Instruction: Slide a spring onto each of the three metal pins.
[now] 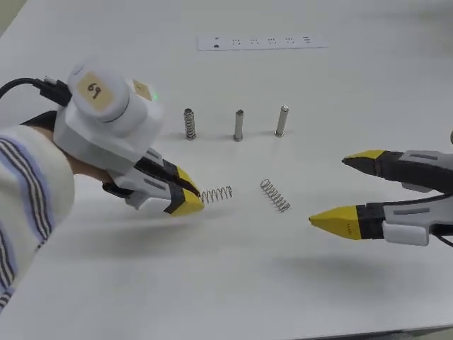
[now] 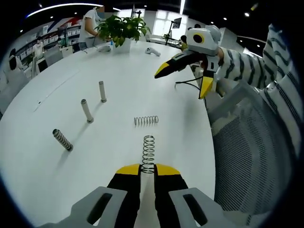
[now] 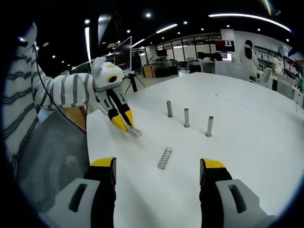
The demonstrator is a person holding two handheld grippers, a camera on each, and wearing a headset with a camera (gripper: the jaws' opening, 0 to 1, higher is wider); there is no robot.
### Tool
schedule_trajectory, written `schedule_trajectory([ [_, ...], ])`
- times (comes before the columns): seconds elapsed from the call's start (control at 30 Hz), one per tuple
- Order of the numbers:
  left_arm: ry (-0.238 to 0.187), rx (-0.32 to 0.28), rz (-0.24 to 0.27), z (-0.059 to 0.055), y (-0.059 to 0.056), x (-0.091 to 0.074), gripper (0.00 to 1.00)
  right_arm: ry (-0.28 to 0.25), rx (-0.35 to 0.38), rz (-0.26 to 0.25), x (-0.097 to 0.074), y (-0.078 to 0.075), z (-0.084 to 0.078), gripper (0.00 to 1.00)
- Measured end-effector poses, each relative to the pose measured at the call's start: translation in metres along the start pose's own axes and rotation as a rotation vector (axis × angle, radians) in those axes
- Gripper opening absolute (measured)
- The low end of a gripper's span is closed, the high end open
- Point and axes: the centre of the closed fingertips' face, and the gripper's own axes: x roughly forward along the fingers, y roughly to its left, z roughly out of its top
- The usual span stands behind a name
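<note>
Three pins stand in a row on the white table point(image 1: 233, 283): middle pin point(image 1: 238, 125) and right-hand pin point(image 1: 282, 120) bare, left-hand pin point(image 1: 188, 112) carrying a fitted spring point(image 1: 190, 129). Nearer than the middle pin, to its left, the left gripper point(image 1: 195, 197) pinches one end of a loose spring point(image 1: 216, 193), jaws closed on it. A second loose spring point(image 1: 274, 195) lies nearer than the middle pin, to its right, untouched. Farther right the right gripper point(image 1: 328, 191) hovers, jaws wide apart and holding nothing.
</note>
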Motion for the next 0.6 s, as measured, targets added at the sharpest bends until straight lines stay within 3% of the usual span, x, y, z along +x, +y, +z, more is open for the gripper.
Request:
schedule_trajectory([
  [0.07, -0.003, 0.0, 0.0, 0.0, -0.001, -0.001, 0.01, 0.012, -0.015, 0.039, 0.005, 0.006, -0.001, 0.69],
  [0.23, -0.004, 0.011, 0.0, -0.001, -0.004, -0.003, 0.01, 0.052, -0.061, 0.08, 0.015, 0.012, -0.005, 0.64],
  [0.47, -0.026, 0.032, -0.006, 0.006, -0.01, -0.007, 0.01, 0.034, -0.103, 0.137, 0.029, 0.022, 0.001, 0.49],
  [0.6, -0.043, 0.03, -0.018, 0.008, -0.014, -0.007, 0.01, 0.038, -0.117, 0.164, 0.036, 0.026, 0.003, 0.45],
])
